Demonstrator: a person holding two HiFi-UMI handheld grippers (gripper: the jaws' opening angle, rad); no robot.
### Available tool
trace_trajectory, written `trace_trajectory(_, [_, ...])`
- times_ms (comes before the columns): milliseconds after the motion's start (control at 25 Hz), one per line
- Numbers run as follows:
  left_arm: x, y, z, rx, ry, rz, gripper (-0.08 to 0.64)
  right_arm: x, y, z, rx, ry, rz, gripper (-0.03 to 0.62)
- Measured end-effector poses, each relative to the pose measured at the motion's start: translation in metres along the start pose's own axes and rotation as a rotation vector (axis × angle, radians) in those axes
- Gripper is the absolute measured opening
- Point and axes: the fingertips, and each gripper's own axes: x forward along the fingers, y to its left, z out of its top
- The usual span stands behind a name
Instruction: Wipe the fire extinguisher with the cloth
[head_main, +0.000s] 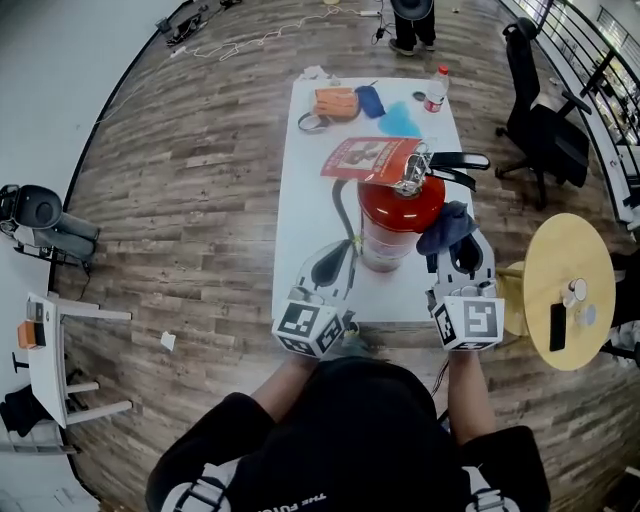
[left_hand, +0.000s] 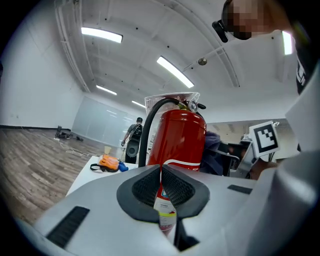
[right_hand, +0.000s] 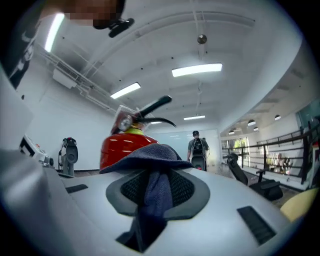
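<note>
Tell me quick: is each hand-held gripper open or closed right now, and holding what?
Left hand-held gripper: closed, nothing visibly gripped.
Right hand-held gripper: closed on the dark blue cloth.

White table (head_main: 300, 200), red fire extinguisher (head_main: 400, 212) upright; orange pouch (head_main: 335, 102), bottle (head_main: 435, 90) at far end

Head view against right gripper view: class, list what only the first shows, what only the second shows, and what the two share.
Only the head view shows the white table, with a water bottle and an orange item at its far end. Only the right gripper view shows the ceiling lights and how the cloth sits pinched between the right gripper's pads. Both show the red fire extinguisher with the dark blue cloth at its side.
</note>
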Motion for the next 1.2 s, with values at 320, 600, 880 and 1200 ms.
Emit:
trace_trajectory(320, [0.019,0.015,-0.007,-0.02,0.033,-0.081,0.026,0.005,0.001,0.013,0.012,0.026,-0.016,0.08])
trace_trajectory(600, [0.03,0.015,-0.013,-0.026,0.061,-0.104,0.026,-0.014,0.057,0.054,0.072,0.019,0.08,0.08])
trace_trajectory(880, [0.035,0.021,-0.011,-0.034,0.054,-0.1,0.026,0.01,0.115,0.075,0.073,0.023,0.19,0.081])
trace_trajectory(1200, [0.028,0.028,-0.009,-0.039,0.044,-0.087,0.026,0.022,0.158,0.032,0.174,0.135,0.351,0.081])
